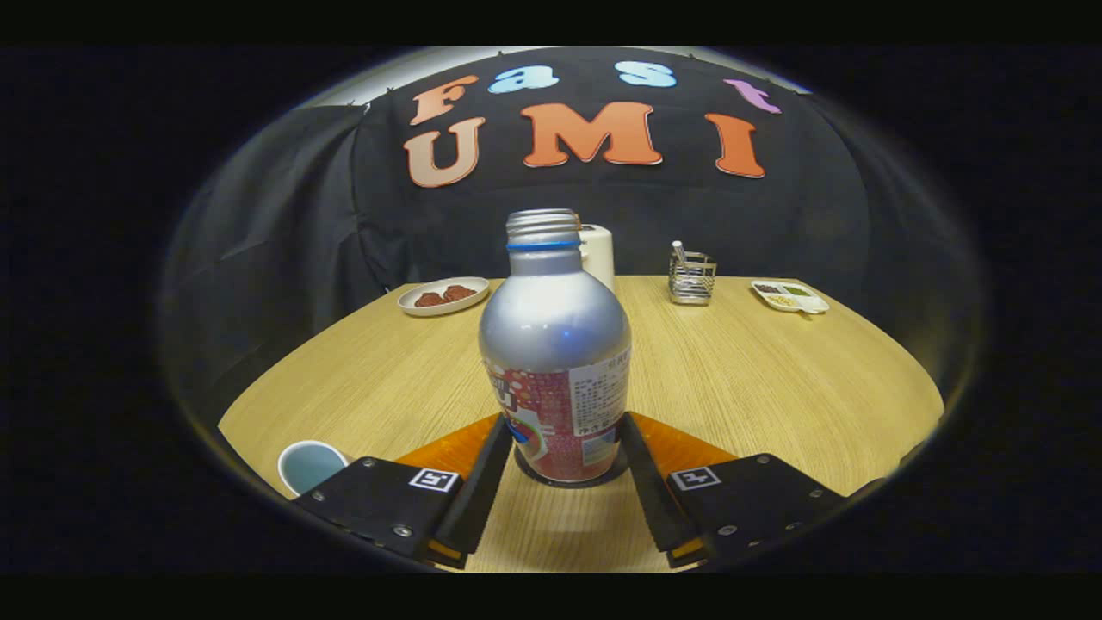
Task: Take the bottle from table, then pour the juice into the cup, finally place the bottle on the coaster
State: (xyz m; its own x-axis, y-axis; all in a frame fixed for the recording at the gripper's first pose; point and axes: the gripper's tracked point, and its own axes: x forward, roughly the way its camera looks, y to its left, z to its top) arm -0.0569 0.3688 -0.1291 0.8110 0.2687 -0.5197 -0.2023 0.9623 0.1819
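The tool [564, 456] is bracketing an uncapped aluminium juice bottle [556, 344], its two fingers [482, 486] lying along the lower sides of the label; whether they are pressing or only touching cannot be told. The bottle is standing upright on a dark round coaster [568, 480] on the wooden counter [758, 379], suggesting the final placing step. A pale blue cup [308, 465] is sitting just left of the tool. Beyond are waiting a plate of red food [442, 296], a white container [599, 251], a wire utensil rack [691, 277] and a divided condiment tray [789, 295].
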